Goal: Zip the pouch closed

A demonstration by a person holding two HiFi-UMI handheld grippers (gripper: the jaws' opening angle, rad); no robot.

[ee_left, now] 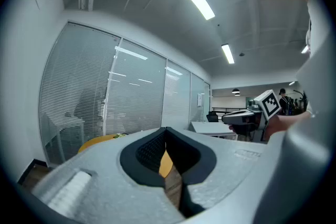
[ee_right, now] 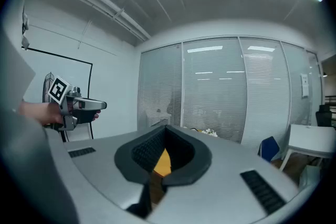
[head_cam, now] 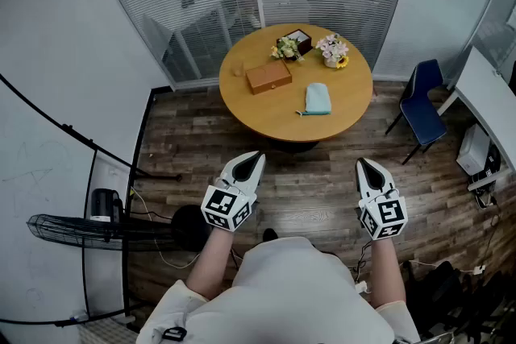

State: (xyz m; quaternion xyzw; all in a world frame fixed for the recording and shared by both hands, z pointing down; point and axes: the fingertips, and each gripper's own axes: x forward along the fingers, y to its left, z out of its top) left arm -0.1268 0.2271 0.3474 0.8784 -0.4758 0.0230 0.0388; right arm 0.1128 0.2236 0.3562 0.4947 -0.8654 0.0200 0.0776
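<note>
Holds the left gripper [head_cam: 257, 156] out over the wooden floor [head_cam: 314, 197], jaws clenched tip to tip with nothing caught between them. Holds the right gripper [head_cam: 361, 162] alongside, well apart from the left, clenched the same way and just as empty. Points both toward the round table [head_cam: 355, 105], short of its near edge and touching nothing on it. Sees through the hollow behind each pair of closed tips only a sliver of yellow tabletop and floor planks.

Finds the pouch [head_cam: 318, 98], pale blue, lying flat on the table's right half, nearer the near edge than the far one, with a short pull trailing from its near left corner. Cannot tell at this size whether its zip is open or closed. Finds a brown box [head_cam: 268, 77] left of the pouch and apart from it, toward the table's left edge. Finds at the far edge a small dark box [head_cam: 298, 39], with a bunch of flowers [head_cam: 286, 49] just beside it on the left and a second bunch [head_cam: 334, 51] to its right.

Has a blue chair [head_cam: 424, 109] off the table's right edge and a black fan [head_cam: 76, 230] by the wall at the lower left.
</note>
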